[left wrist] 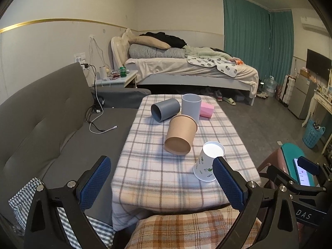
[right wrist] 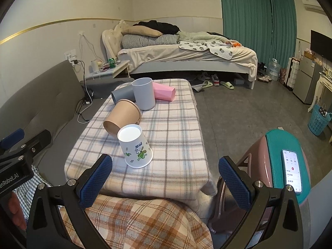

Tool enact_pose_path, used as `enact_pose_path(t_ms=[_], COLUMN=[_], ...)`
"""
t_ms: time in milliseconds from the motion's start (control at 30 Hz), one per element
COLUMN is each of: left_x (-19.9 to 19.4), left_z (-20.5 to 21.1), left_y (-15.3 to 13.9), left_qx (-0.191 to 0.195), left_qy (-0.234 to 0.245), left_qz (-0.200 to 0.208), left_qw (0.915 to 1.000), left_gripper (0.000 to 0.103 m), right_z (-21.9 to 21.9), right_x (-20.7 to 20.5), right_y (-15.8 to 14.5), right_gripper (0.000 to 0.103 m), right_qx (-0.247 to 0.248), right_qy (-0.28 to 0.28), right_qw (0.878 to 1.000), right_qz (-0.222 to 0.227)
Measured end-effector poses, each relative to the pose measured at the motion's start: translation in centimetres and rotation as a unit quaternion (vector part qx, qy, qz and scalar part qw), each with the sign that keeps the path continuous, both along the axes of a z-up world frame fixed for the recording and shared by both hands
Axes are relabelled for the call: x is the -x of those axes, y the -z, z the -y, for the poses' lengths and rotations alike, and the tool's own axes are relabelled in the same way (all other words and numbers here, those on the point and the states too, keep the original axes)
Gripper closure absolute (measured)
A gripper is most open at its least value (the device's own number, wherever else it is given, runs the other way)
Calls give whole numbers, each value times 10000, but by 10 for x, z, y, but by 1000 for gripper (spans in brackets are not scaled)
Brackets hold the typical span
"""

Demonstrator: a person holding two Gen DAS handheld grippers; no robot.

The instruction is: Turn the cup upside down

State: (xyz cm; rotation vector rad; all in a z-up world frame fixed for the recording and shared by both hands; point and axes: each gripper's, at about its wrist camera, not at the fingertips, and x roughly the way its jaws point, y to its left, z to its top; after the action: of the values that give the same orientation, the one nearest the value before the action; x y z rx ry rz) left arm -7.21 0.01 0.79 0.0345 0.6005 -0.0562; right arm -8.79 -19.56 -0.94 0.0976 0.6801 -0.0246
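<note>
A white paper cup with a green flower print (left wrist: pixel 207 161) (right wrist: pixel 136 148) stands upside down, rim on the plaid-covered table (left wrist: pixel 157 166) (right wrist: pixel 178 141), near its front. A brown paper cup (left wrist: pixel 181 134) (right wrist: pixel 122 116) lies on its side behind it. A dark grey cup (left wrist: pixel 165 109) (right wrist: pixel 122 95) and a pink cup (left wrist: pixel 206 109) (right wrist: pixel 164 91) lie on their sides at the far end, beside an upright light grey cup (left wrist: pixel 191 106) (right wrist: pixel 144 95). My left gripper (left wrist: pixel 161 176) and right gripper (right wrist: pixel 165 174) are both open and empty, short of the table's front edge.
A grey sofa (left wrist: pixel 51 124) with cables runs along the table's left. A stool with a phone (right wrist: pixel 292 170) on it stands at the right. A plaid cushion (right wrist: pixel 134 224) lies under the grippers. A bed (left wrist: pixel 186 68) is behind.
</note>
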Motion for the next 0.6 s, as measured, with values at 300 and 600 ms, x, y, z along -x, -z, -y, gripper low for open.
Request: enact_pose_path(t_ms=[300,600], left_x=[0,2], left_z=[1,1], left_y=[4,6], left_qx=[-52,-62], left_qy=[-39,-14], left_qz=[-62,-72], left_qw=[10000,10000], left_gripper=[2,2], right_z=[0,1], right_x=[0,2], right_y=[1,4], right_gripper=[0,0], right_qx=[-8,-33], right_qy=[3,79], right_qw=[10000,10000], right_qz=[-16,13])
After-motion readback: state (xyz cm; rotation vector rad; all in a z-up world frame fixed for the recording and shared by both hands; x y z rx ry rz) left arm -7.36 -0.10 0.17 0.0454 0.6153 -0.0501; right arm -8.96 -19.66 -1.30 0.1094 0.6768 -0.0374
